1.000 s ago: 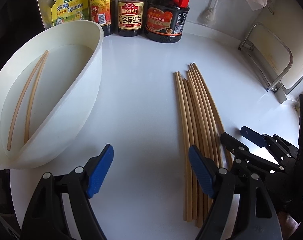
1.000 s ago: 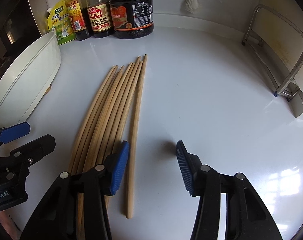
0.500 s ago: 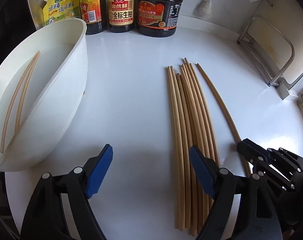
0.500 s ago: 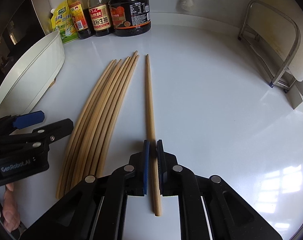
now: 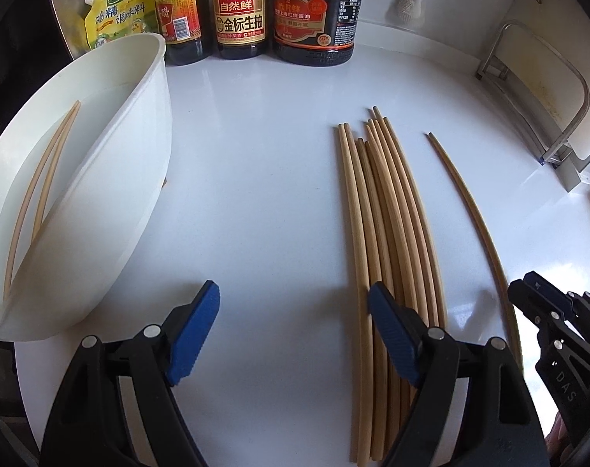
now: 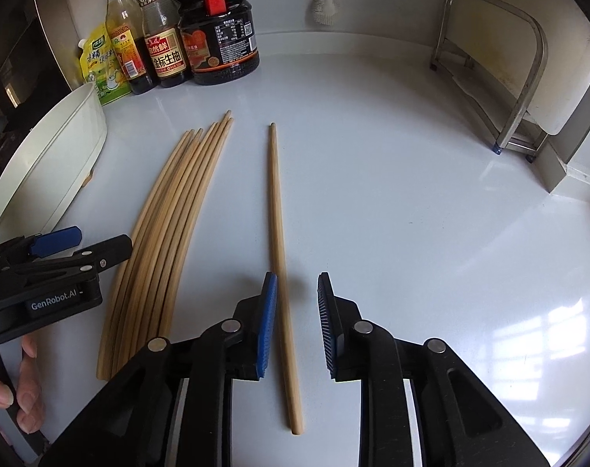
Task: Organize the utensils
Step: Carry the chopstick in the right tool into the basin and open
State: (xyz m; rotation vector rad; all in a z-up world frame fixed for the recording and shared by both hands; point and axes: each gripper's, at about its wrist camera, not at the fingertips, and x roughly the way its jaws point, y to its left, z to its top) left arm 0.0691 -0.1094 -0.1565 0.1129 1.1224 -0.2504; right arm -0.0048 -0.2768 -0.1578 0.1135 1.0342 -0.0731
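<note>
A: Where did the chopsticks lie at that moment?

B: Most lay in a bundle [image 5: 388, 241] on the white counter [image 5: 264, 179], side by side and touching, tips toward the bottles. One single chopstick [image 6: 281, 272] lay apart, to the right of the bundle, flat on the counter. Two more [image 5: 38, 194] lay inside the white tub [image 5: 139, 179] at the left.

A: And the right gripper [image 6: 295, 327]?

B: Its jaws had just been opening. They stood a narrow gap apart, with the single chopstick between them. The stick ran close along the left blue pad, but I could not tell whether it touched; the right pad stood clear. The stick was not clamped.

A: The left gripper [image 5: 295, 334]?

B: Wide open, holding nothing. Its right pad hung over the near end of the bundle, and bare counter showed between the jaws. In the right wrist view it sat at the left edge, beside the bundle, with fingers [image 6: 26, 389] of a hand showing under it.

A: What stood behind?

B: A yellow pouch [image 5: 116, 19], two bottles [image 5: 238, 11] with red-and-gold labels, and a dark jug [image 5: 318, 19] with a red handle, in a row by the wall. A metal rack [image 6: 497, 78] stood at the right.
</note>
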